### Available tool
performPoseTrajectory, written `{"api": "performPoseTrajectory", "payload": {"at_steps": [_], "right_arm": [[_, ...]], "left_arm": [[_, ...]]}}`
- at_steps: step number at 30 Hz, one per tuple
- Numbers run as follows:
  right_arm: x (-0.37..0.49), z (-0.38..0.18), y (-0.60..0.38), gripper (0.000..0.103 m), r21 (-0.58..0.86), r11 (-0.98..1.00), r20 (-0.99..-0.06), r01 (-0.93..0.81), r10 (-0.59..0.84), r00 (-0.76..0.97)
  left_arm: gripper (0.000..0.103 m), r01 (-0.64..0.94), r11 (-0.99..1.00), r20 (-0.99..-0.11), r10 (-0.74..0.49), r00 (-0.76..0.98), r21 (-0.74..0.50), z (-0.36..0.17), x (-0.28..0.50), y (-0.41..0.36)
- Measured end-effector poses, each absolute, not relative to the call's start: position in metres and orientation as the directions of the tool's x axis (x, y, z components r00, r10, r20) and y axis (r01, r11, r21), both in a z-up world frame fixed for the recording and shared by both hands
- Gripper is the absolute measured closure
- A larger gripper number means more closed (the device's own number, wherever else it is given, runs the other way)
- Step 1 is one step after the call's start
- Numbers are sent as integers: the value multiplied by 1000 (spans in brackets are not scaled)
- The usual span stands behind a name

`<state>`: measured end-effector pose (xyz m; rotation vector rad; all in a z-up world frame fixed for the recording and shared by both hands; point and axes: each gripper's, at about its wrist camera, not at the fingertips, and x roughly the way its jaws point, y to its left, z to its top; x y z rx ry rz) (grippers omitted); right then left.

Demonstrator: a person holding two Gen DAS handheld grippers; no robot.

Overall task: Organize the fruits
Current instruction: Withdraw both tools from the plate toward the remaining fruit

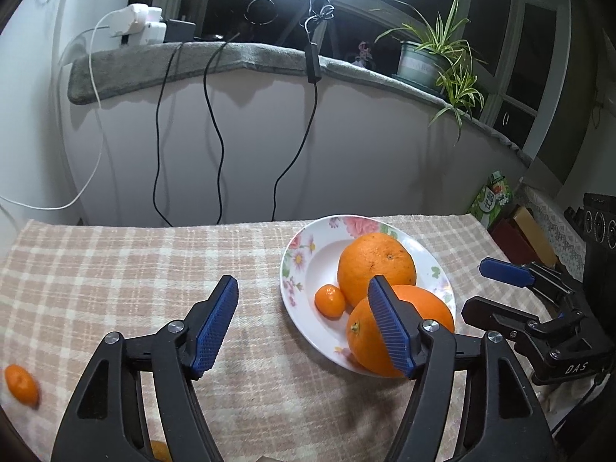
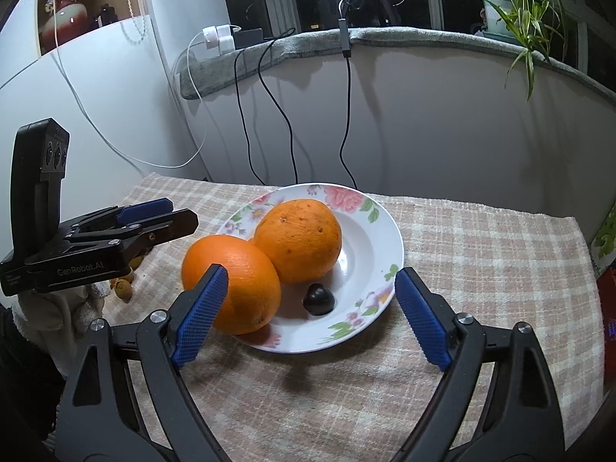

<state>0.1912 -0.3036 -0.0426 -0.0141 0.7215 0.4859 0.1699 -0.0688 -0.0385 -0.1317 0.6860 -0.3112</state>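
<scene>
Left wrist view: the left gripper (image 1: 304, 323) hangs released with nothing between its jaws. The plate (image 1: 304, 246) holds two oranges; the near orange (image 1: 385, 331) overhangs the near rim and looks ready to roll off if nudged. A small citrus (image 1: 330, 300) sits beside them; another small one (image 1: 21, 385) lies loose at far left, easy to miss.

Right wrist view: the right gripper (image 2: 308, 312) is spread wide and empty. A dark fruit (image 2: 318, 299) lies on the plate; reaching in could bump the oranges.
</scene>
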Motion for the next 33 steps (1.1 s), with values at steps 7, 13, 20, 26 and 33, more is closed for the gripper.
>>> {"api": "performPoseTrajectory", "payload": {"at_steps": [7, 13, 20, 26, 33], "right_arm": [[182, -35, -297, 12, 148, 879, -629, -454, 437, 642], [172, -30, -286, 12, 139, 865, -624, -482, 454, 635], [163, -25, -271, 12, 132, 840, -617, -526, 485, 620], [156, -25, -254, 12, 140, 814, -612, -564, 519, 597], [151, -26, -232, 12, 157, 770, -612, -618, 567, 551]], "left_arm": [[33, 228, 949, -593, -314, 742, -217, -33, 157, -61], [33, 209, 954, -581, -297, 758, -216, -30, 140, -48], [33, 169, 967, -574, -249, 781, -190, -27, 112, -24], [33, 119, 977, -566, -201, 799, -179, -26, 85, 0], [33, 52, 982, -583, -151, 798, -182, -36, 57, 28]]}}
